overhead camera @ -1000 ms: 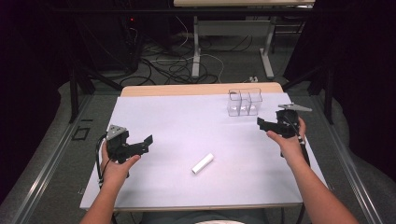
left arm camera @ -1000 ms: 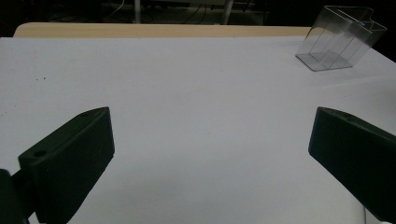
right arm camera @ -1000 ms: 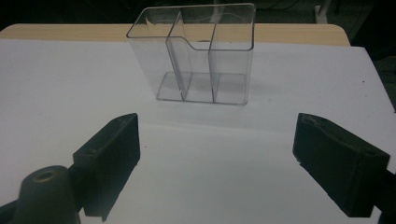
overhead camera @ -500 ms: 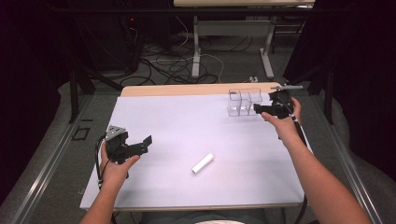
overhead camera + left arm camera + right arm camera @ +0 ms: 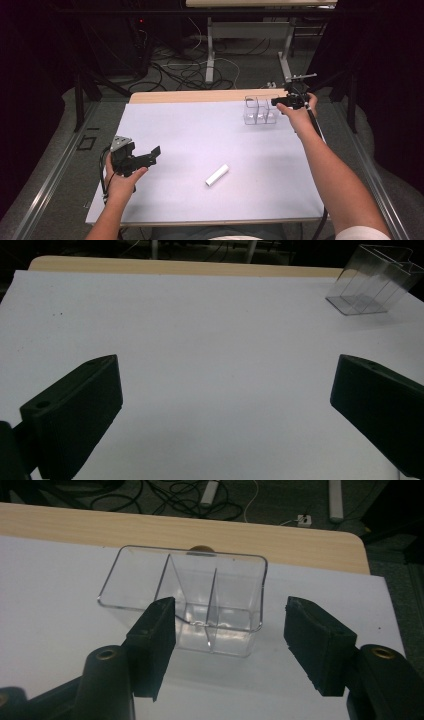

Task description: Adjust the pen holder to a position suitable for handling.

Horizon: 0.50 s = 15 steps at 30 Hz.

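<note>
Moved right gripper (image 5: 278, 101) up and away toward the far right corner since a second ago, now hovering at the clear divided container (image 5: 260, 111); left gripper (image 5: 147, 155) parked at near left, unchanged; white cylinder (image 5: 217, 175) lying where it was, near centre-front on the white sheet (image 5: 200, 135), well apart from both.

Right gripper view: jaws spread wide, nothing between them yet; one jaw overlapping the container's near wall in view, other off to the side past its end; contact or not, can't tell. Left gripper view: jaws released, wide apart, bare sheet between, container (image 5: 372, 282) far off at upper right.

Container sits at the sheet's far edge, just beside the wooden table edge (image 5: 200, 96); three compartments look empty.

Risks, judged from here: thin clear walls, light and slippery, so closing off-centre likely skids or tips it instead of gripping; pushing forward could shove it off the sheet toward the table's back edge; clamping hard on one wall could flex or crack it; cylinder free to roll if the sheet gets dragged.
</note>
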{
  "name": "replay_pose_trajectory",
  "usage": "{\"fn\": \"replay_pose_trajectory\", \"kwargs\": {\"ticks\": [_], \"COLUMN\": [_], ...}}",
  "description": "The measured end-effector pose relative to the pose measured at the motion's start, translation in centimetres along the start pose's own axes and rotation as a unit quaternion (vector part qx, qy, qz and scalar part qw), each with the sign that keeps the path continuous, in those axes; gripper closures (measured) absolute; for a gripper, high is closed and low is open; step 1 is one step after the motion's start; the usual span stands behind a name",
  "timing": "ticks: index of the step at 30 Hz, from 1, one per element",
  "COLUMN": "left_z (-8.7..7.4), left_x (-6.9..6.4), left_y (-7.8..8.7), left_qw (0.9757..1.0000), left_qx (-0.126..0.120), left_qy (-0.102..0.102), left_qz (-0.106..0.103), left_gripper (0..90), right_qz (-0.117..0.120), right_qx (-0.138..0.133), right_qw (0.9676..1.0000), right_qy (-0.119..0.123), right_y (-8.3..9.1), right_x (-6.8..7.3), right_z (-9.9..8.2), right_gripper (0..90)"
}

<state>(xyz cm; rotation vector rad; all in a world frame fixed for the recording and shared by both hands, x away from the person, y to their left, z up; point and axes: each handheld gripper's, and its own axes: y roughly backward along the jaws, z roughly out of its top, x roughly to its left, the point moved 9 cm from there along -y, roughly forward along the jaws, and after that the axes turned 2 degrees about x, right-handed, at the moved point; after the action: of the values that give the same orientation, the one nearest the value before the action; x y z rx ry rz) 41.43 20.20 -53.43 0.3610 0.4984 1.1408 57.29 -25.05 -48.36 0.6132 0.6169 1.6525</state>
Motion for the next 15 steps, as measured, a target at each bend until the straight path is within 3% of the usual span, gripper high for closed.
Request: {"fn": "replay_pose_trajectory", "kwargs": {"ticks": [6,15], "left_z": [-0.1,-0.1], "left_x": [0.1,0.3], "left_y": [0.0,0.2], "left_qw": [1.0000,1.0000], "left_qx": [0.000,0.001], "left_qy": [0.001,0.006], "left_qz": [0.001,0.004], "left_gripper": [0.2,0.2], "right_qz": [0.000,-0.010], "right_qx": [0.001,0.014], "right_qw": [1.0000,0.9998], "right_qy": [0.000,-0.010], "right_y": [-1.4,-3.6], "right_x": [-0.5,-1.5], "right_z": [0.7,0.3], "right_gripper": [41.1,50.6]}}
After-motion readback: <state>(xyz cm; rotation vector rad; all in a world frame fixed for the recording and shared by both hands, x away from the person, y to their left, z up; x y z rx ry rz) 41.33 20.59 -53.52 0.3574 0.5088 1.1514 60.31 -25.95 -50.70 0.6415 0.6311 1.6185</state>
